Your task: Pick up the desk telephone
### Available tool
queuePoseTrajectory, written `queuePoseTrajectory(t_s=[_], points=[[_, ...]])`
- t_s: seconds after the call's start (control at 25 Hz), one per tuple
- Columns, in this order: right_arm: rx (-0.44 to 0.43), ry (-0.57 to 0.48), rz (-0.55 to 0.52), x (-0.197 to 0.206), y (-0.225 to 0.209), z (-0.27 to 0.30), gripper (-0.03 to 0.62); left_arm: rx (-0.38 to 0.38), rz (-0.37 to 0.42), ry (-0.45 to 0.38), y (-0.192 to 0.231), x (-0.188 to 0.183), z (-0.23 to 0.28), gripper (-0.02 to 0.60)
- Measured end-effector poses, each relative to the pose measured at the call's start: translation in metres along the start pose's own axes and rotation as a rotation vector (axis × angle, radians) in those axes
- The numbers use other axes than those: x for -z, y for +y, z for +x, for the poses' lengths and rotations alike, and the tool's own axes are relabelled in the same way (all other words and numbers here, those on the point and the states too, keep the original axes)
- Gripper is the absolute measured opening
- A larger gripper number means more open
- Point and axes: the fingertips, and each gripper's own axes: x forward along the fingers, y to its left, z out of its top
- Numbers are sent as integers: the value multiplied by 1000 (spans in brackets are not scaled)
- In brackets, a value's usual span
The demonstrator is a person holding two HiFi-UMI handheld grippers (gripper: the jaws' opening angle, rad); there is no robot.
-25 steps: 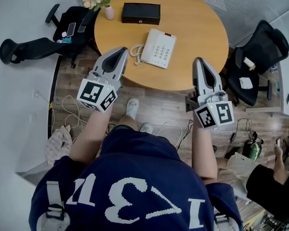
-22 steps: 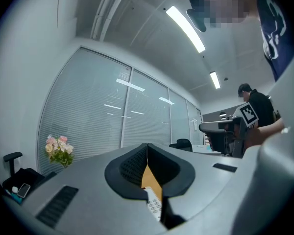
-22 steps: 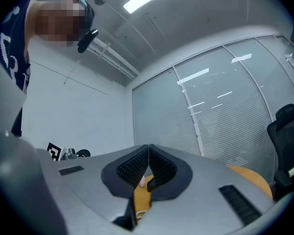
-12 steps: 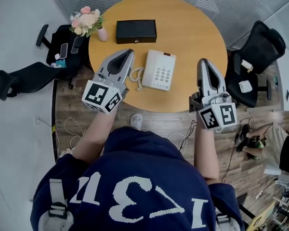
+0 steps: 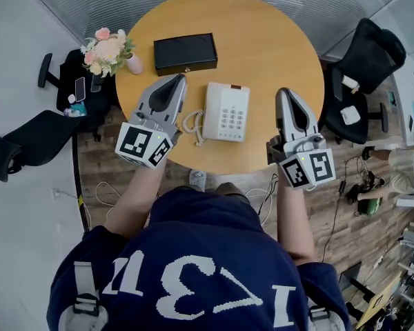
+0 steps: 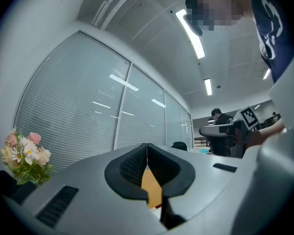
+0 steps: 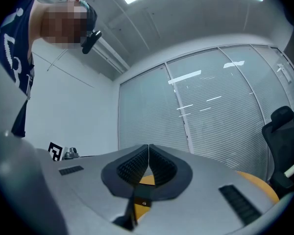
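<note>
A white desk telephone [image 5: 227,112] lies near the front edge of the round wooden table [image 5: 262,40], its coiled cord on its left side. My left gripper [image 5: 174,82] hovers just left of the phone, shut and holding nothing. My right gripper [image 5: 286,95] hovers to the phone's right, over the table's front right part, also shut and empty. In the left gripper view the left gripper [image 6: 147,146] shows its jaws meeting, with the tabletop beyond. The right gripper [image 7: 149,147] shows the same in its own view.
A black flat box [image 5: 185,52] lies behind the phone. A pink vase of flowers [image 5: 109,47] stands at the table's left edge. Black office chairs stand at the left [image 5: 27,143] and right [image 5: 364,64]. Cables lie on the wooden floor under the table.
Both grippers have come forward from the table's front edge to either side of the phone. The table and phone sit lower and nearer in the head view. Jaws stayed shut.
</note>
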Motion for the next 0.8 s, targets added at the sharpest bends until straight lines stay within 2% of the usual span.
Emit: queuePoseTrajectory(t_s=[0.2,0.56,0.8], points=[[-18,10,21,7,-16,9,28,-31,-14,23,6,13,9,16],[-144,11,20,-3,-49,42,28,-125,30,7,7,6,37,15],[-170,14,52,3,-70,53,29,-180,-1,3,6,11,47,15]])
